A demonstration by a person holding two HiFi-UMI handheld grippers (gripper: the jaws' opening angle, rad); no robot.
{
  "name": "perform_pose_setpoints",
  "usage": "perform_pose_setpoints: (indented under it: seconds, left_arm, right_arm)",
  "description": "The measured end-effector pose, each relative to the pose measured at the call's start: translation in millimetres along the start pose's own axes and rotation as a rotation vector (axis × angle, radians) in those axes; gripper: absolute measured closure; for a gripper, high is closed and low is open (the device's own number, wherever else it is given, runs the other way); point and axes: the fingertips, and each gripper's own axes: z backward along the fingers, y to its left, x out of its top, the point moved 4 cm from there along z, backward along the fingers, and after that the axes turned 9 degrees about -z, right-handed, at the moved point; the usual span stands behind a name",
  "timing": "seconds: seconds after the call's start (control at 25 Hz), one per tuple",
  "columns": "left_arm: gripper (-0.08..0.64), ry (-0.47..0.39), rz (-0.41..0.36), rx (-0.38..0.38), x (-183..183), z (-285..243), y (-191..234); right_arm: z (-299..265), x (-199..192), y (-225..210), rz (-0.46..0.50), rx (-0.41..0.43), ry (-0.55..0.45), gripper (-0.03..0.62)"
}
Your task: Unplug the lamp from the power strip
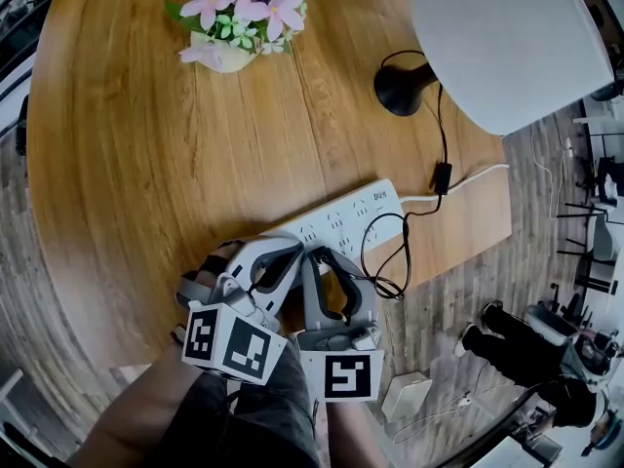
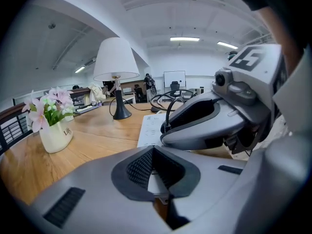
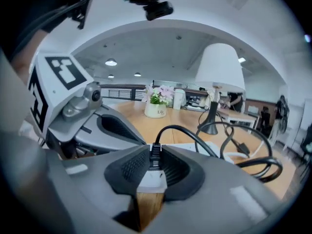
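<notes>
The white power strip (image 1: 351,217) lies near the table's front edge. My right gripper (image 1: 317,258) (image 3: 153,168) is shut on the lamp's black plug (image 3: 155,156), which sits in the strip's near end. The plug's black cord (image 3: 195,134) loops on the table, then runs up (image 1: 442,125) to the lamp's base (image 1: 403,88). The lamp (image 3: 219,67) has a white shade (image 1: 507,37). Beside it on the left, my left gripper (image 1: 285,253) (image 2: 155,172) is shut on the strip's near end, and a white piece shows between its pads.
A white pot of pink flowers (image 1: 239,13) stands at the table's far side. The strip's white cable (image 1: 473,175) runs off the right edge. On the floor to the right stands a small white box (image 1: 405,396). Office furniture stands beyond it.
</notes>
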Motion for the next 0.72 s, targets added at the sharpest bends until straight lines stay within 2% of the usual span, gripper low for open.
perform_pose_setpoints:
  seconds: [0.08, 0.12, 0.16, 0.2, 0.28, 0.36, 0.4, 0.44, 0.56, 0.6, 0.68, 0.72]
  left_arm:
    - [0.566, 0.01, 0.004, -0.007, 0.4, -1.4, -0.7]
    - [0.566, 0.019, 0.002, -0.009, 0.7, -2.0, -0.9]
    - [0.566, 0.029, -0.006, -0.009, 1.2, -2.5, -1.1]
    - [0.566, 0.039, -0.017, -0.008, 1.6, -2.9, -1.4]
    - [0.567, 0.047, -0.026, -0.005, 2.0, -2.9, -2.4]
    - [0.568, 0.042, -0.018, -0.005, 2.2, -2.5, -2.2]
    - [0.568, 0.04, -0.016, -0.005, 2.1, -2.5, -1.8]
    - [0.568, 0.039, -0.017, -0.005, 1.8, -2.6, -1.5]
    - [0.566, 0.037, -0.009, -0.006, 1.3, -3.0, -1.6]
    - [0.566, 0.036, -0.006, -0.006, 1.3, -3.0, -1.7]
    - [0.566, 0.034, -0.007, -0.007, 1.2, -2.9, -1.6]
    - [0.566, 0.034, -0.009, -0.007, 1.2, -2.9, -1.7]
  right_arm:
    - [0.5, -1.1, -8.0, -0.161, 0.034, -0.021, 0.511]
    - [0.3, -0.1, -10.6, -0.209, 0.043, -0.033, 0.509]
    - [-0.3, 2.2, -11.1, -0.21, 0.04, -0.044, 0.509]
    - [-1.3, 5.3, -9.3, -0.161, 0.027, -0.049, 0.509]
    - [-1.7, 8.7, -2.4, -0.002, -0.015, -0.025, 0.512]
    - [0.7, 3.8, 2.7, 0.098, -0.052, 0.047, 0.514]
    - [1.5, 1.2, 3.1, 0.1, -0.057, 0.07, 0.514]
    - [1.5, -0.2, 1.8, 0.06, -0.051, 0.069, 0.514]
    - [1.1, 1.7, -8.5, -0.182, 0.007, -0.008, 0.512]
    - [1.3, 2.5, -10.5, -0.219, 0.019, -0.027, 0.512]
    - [1.0, 4.9, -10.6, -0.203, 0.026, -0.048, 0.512]
    - [0.5, 6.9, -8.7, -0.146, 0.02, -0.052, 0.512]
